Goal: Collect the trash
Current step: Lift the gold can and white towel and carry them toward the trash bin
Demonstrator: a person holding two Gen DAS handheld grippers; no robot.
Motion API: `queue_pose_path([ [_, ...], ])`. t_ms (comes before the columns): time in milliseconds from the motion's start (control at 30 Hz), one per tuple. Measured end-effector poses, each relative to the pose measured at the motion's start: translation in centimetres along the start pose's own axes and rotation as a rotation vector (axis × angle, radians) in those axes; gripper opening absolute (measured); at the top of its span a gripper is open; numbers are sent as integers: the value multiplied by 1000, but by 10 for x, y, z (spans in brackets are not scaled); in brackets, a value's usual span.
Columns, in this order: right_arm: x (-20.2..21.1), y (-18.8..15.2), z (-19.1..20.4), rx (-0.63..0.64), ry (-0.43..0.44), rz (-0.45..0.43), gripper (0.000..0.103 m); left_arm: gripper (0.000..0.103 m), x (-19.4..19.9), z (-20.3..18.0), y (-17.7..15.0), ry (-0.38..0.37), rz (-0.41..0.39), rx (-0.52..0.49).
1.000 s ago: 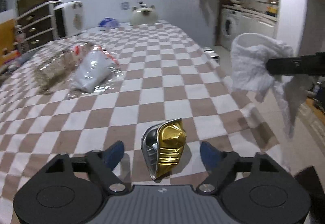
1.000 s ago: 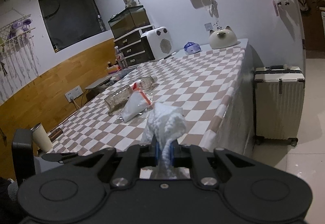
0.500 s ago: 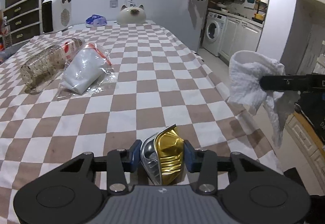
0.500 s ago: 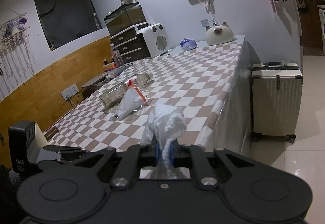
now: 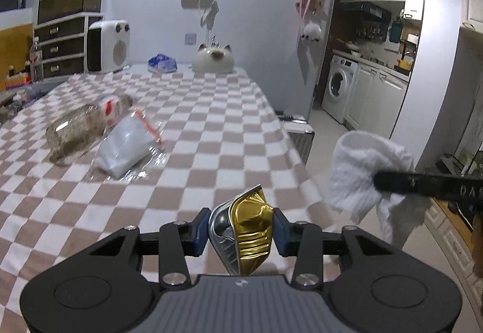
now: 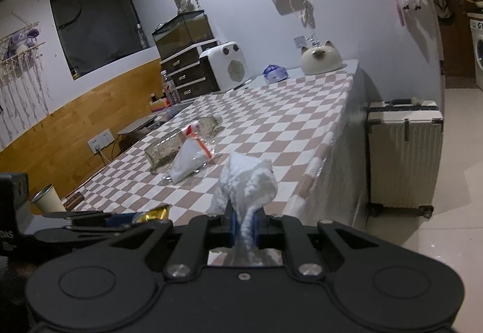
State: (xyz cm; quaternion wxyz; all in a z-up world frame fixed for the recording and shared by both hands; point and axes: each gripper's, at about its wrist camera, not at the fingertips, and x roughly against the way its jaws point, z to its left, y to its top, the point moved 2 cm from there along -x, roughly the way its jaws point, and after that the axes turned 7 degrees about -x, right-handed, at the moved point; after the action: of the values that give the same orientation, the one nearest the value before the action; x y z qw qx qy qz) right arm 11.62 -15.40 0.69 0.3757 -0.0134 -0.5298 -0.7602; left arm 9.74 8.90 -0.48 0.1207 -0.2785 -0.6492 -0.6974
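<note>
Gripping one crumpled gold-and-silver foil wrapper [image 5: 246,232] between its blue pads, the left gripper [image 5: 241,232] is holding it clear above the near edge of the worktop [image 5: 211,127], pointing somewhat downward along the checkered cloth. Off the worktop's right edge, the right gripper [image 6: 244,225] is clamping one white crumpled paper towel [image 6: 247,182], jaws nearly together, the towel bunching up ahead of the pads and hanging over the floor. Two more pieces are lying on the cloth farther back: one clear plastic bottle [image 5: 81,127] on its side and one clear plastic bag [image 5: 128,148] with an orange strip, touching each other. At the far end are sitting one white heater [image 5: 108,46], one blue packet [image 5: 162,63] and one cat-shaped ornament [image 5: 213,59]. One pale suitcase [image 6: 404,155] is standing on the floor beside the worktop.
</note>
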Motion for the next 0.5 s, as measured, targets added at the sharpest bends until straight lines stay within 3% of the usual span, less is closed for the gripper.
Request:
queue_pose_path([
  [500, 68, 8, -62, -23, -166, -107, 11, 43, -30, -107, 29, -14, -47, -61],
])
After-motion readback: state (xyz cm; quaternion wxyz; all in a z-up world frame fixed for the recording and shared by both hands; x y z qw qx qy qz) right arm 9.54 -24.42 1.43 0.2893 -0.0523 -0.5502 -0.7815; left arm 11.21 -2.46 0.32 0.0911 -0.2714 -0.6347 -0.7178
